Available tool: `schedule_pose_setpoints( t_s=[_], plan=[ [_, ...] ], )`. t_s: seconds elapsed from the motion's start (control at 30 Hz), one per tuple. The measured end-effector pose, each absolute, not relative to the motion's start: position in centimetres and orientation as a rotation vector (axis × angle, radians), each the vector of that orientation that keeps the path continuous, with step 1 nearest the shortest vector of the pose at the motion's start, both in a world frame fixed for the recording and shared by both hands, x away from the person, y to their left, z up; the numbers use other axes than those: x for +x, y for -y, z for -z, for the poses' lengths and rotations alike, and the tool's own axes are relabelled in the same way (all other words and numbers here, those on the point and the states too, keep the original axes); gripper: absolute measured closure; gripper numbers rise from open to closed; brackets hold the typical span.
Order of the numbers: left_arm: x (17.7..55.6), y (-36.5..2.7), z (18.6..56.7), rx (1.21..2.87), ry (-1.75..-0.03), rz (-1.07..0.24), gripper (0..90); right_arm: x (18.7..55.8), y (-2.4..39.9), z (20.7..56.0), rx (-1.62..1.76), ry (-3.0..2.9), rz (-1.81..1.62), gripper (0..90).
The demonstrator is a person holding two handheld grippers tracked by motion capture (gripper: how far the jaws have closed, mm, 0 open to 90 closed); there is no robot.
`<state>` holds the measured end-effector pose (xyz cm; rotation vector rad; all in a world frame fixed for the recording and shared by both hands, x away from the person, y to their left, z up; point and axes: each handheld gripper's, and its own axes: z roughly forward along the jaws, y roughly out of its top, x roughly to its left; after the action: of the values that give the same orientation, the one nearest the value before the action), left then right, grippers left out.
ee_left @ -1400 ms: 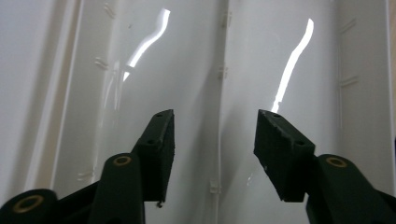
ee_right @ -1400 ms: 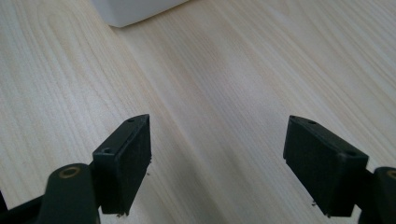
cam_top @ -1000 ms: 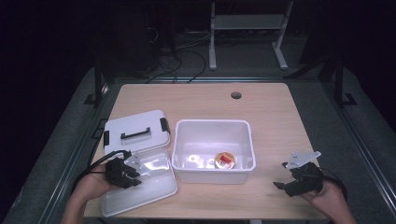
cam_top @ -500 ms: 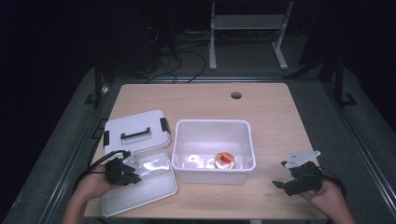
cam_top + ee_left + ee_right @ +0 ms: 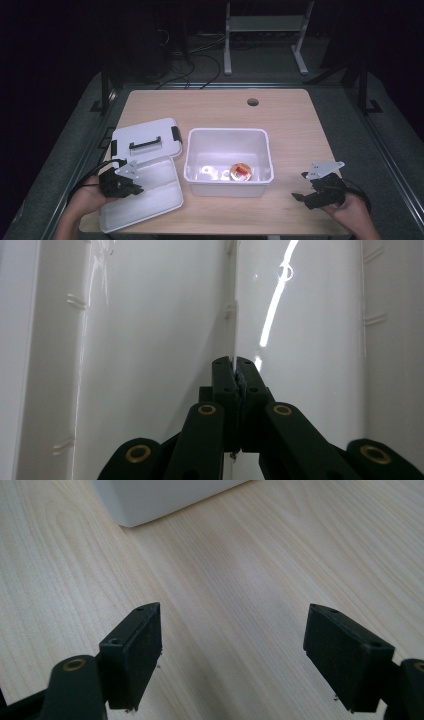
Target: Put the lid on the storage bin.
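Two grippers in our hands, left gripper (image 5: 134, 189) pinched tight on the tray's (image 5: 150, 200) thin rim, jaws just closing, right gripper (image 5: 300, 195) wide open over bare table (image 5: 290, 130), bin (image 5: 227, 150) beyond its fingers.

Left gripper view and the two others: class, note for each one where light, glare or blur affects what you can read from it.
Left gripper view: a bright glare streak runs down the glossy white tray, on whose thin rib the left gripper is shut. High view: lit table, surroundings nearly black, glare in the white bin. Right gripper view: even light; the right gripper stands open, its near jaws slightly soft.
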<state>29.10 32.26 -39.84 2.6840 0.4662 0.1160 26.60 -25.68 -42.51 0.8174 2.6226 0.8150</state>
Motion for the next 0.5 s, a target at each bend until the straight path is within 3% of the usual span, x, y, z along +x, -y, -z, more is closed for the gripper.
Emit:
schedule_pose_setpoints(
  t_s=[0.5],
  plan=[
    [29.1,-33.6,32.1,2.645,-0.403,-0.184,89.2,26.5,25.6,42.4,0.813,-2.624,-0.816,22.8]
  ],
)
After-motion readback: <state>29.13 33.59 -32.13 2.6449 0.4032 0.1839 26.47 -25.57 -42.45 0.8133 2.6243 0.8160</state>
